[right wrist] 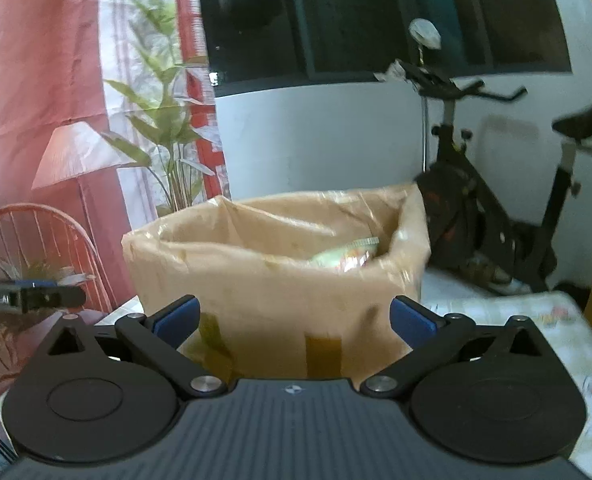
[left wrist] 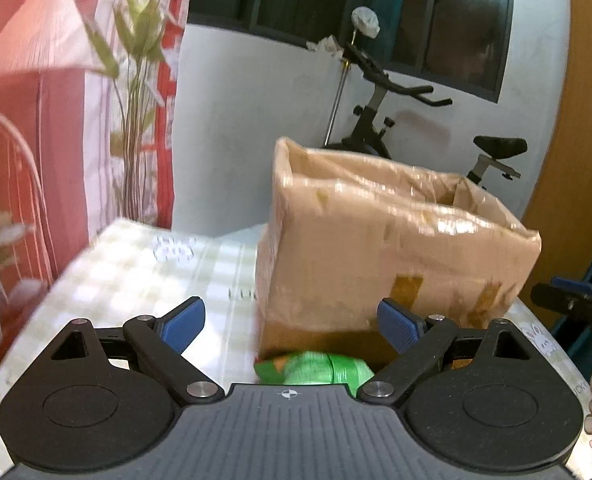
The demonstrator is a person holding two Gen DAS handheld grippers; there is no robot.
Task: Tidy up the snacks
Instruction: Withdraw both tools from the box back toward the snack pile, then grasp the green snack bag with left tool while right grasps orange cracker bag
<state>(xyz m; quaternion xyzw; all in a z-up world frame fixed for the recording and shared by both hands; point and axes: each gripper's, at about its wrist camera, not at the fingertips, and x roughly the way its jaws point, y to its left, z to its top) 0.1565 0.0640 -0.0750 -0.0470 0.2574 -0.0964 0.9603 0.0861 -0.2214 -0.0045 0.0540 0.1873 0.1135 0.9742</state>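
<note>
L gripper (left wrist: 291, 322) jaws wide & empty, drop onto green snack pack (left wrist: 316, 368) by box (left wrist: 396, 248), center before pinching; R gripper (right wrist: 293, 320) released, empty

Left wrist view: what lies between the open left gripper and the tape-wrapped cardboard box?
A crumpled green snack packet lies on the checked tablecloth, between the left gripper and the base of the cardboard box. Only the left wrist view shows it.
</note>
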